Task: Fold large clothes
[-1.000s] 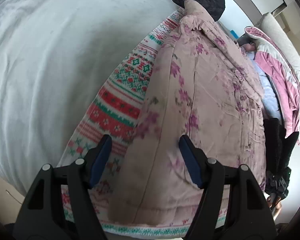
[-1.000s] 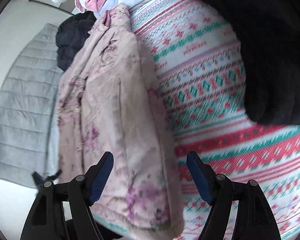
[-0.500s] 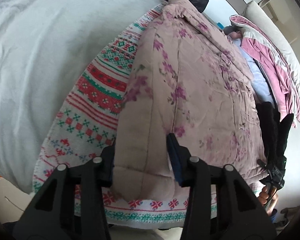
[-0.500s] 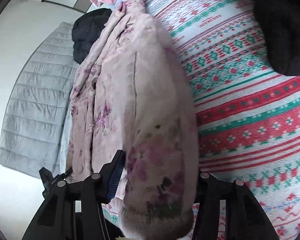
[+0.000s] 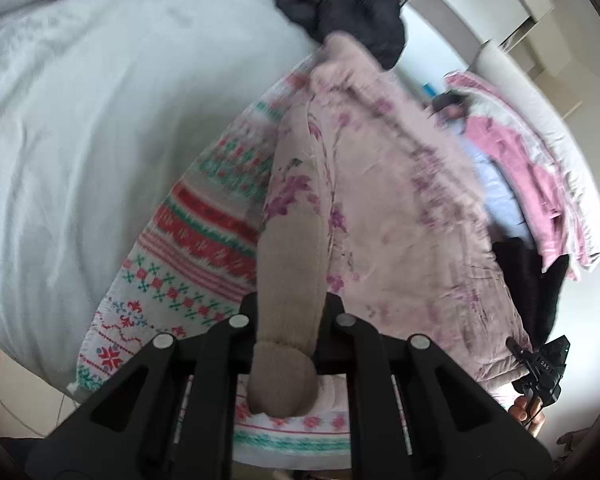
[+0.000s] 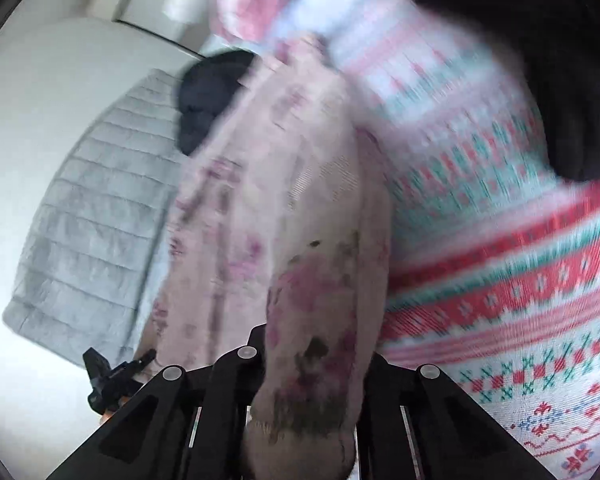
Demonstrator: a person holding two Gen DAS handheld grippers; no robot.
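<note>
A pink floral padded garment (image 5: 400, 216) lies lengthwise on a red, green and white patterned blanket (image 5: 188, 240) on a bed. My left gripper (image 5: 290, 316) is shut on the garment's near hem, which bunches up between the jaws. In the right wrist view the same garment (image 6: 260, 208) runs away from me, and my right gripper (image 6: 316, 344) is shut on its other near corner, lifted off the blanket (image 6: 500, 280). Each gripper's fingertips are hidden by the cloth. The right gripper also shows in the left wrist view (image 5: 540, 368).
A pale grey quilt (image 5: 80, 100) covers the bed to the left. A black jacket (image 5: 340, 12) lies at the far end. Pink and white clothes (image 5: 520, 152) and a black garment (image 5: 528, 280) lie to the right. A dark garment (image 6: 560, 60) fills the right view's upper right.
Both grippers went from open over the garment's hem to shut on it. The gripped hem has lifted off the blanket, and both views are blurred from motion.
</note>
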